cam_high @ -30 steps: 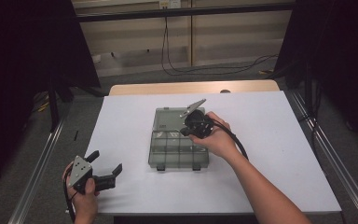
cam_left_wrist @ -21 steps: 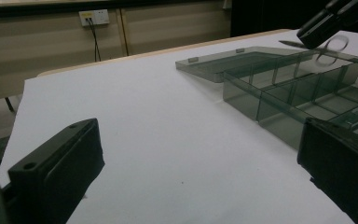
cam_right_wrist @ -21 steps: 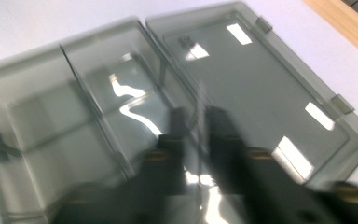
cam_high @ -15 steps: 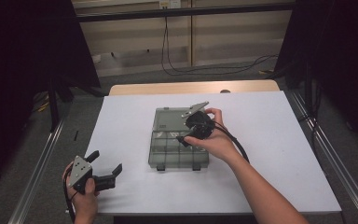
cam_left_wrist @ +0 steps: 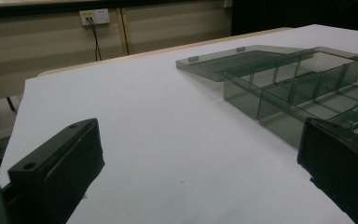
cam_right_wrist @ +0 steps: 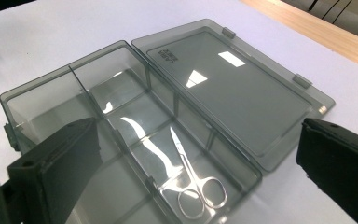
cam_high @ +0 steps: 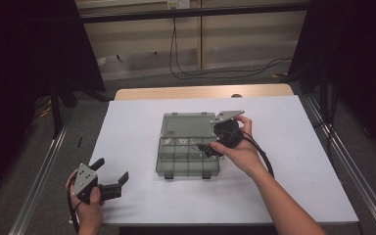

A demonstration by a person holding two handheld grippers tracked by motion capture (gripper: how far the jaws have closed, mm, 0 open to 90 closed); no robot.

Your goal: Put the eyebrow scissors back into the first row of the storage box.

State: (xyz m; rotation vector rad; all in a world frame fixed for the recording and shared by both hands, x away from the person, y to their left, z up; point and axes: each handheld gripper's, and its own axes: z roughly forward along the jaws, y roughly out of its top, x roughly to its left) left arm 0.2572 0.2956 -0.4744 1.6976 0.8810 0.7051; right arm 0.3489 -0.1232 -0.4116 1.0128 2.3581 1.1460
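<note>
A white table [cam_high: 142, 137] stands before a beige wall with trailing cables; near its middle lies your grey plastic box [cam_high: 188, 147], lid [cam_right_wrist: 233, 88] flung open flat on the far side; small scissors [cam_right_wrist: 191, 179] rest inside one compartment, handles toward you; your right gripper [cam_high: 209, 147] hovers over the box's right part, its jaws just opened to full width, nothing between them; your left gripper [cam_high: 111, 177] sits at the near left corner, well apart from the box, jaws wide and empty.
</note>
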